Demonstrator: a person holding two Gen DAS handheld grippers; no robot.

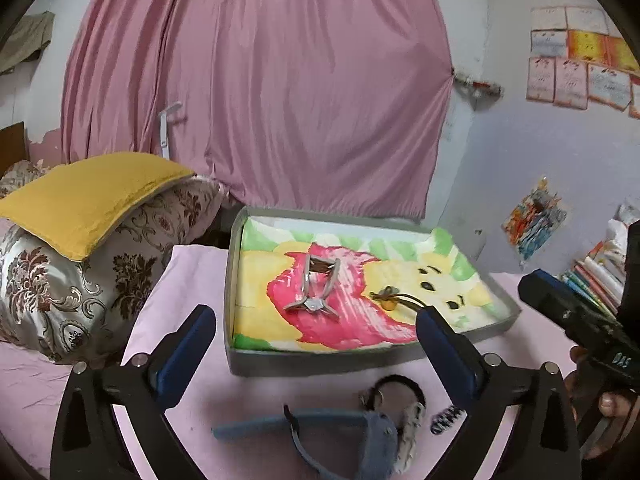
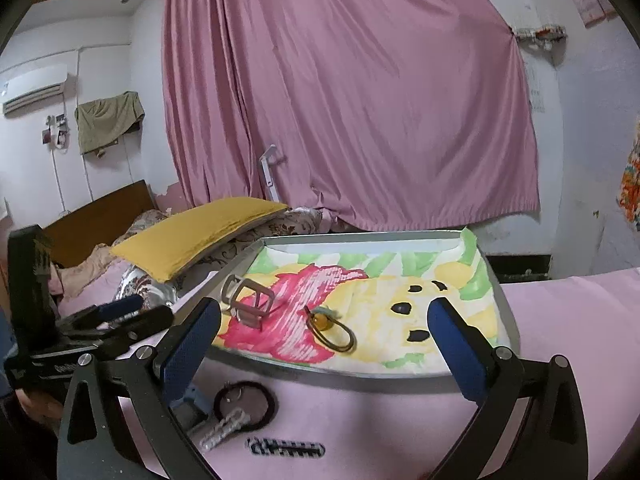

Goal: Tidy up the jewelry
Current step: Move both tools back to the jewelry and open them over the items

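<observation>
A grey tray [image 1: 320, 360] [image 2: 360, 376] lined with a bright painted cloth stands on the pink bedsheet. In it lie a silver hair clip [image 1: 314, 288] [image 2: 248, 300] and a gold hair tie with an amber bead [image 1: 396, 298] [image 2: 332, 330]. In front of the tray lie a black hair tie [image 1: 396, 379] [image 2: 273, 404], a blue headband [image 1: 320, 416], a white furry clip [image 1: 410, 428] [image 2: 224, 430] and a striped clip [image 1: 446, 420] [image 2: 286, 449]. My left gripper [image 1: 316, 318] and right gripper [image 2: 326, 308] both hang open and empty above the loose pieces, facing the tray.
A yellow pillow [image 1: 88, 196] on a patterned cushion [image 1: 52, 288] lies left of the tray. A pink curtain [image 1: 260, 80] hangs behind. Stacked books [image 1: 596, 276] sit at the far right. A person's hand [image 1: 612, 404] holds the right gripper.
</observation>
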